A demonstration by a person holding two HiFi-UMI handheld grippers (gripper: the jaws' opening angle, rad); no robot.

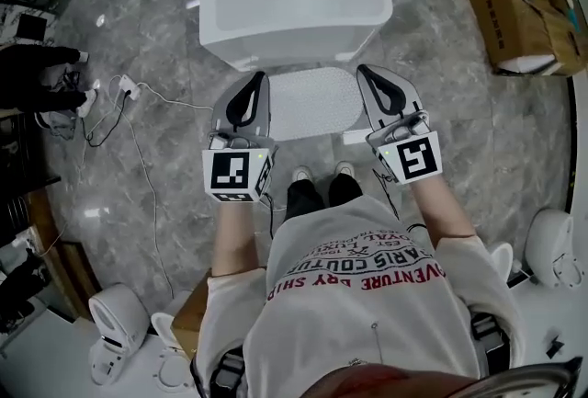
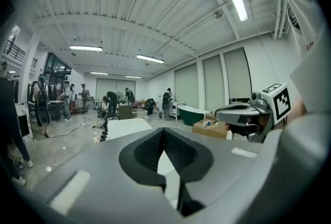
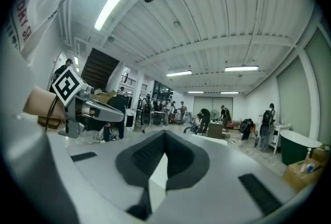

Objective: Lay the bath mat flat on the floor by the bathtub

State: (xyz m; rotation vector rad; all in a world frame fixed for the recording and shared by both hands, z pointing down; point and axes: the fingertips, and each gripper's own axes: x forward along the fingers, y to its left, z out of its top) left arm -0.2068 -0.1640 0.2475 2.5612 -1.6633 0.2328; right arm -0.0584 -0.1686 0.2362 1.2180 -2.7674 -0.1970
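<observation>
Dimpled, pale, rounded-rectangle bath mat (image 1: pixel 312 102) lies flat on marbled floor (image 1: pixel 450 120) between both sets of jaws. Left gripper (image 1: pixel 256 79), right gripper (image 1: pixel 366 73): jaws closed, empty.

White dotted bath mat (image 1: pixel 315 102), white bathtub (image 1: pixel 294 42), grey marbled floor (image 1: pixel 441 111), brown cardboard box (image 1: pixel 524 15)

Grey floor (image 1: pixel 165 38) bears bathtub (image 1: pixel 294 33), cardboard box (image 1: pixel 514 19) and bath mat (image 1: pixel 314 102) (lying flat).
</observation>
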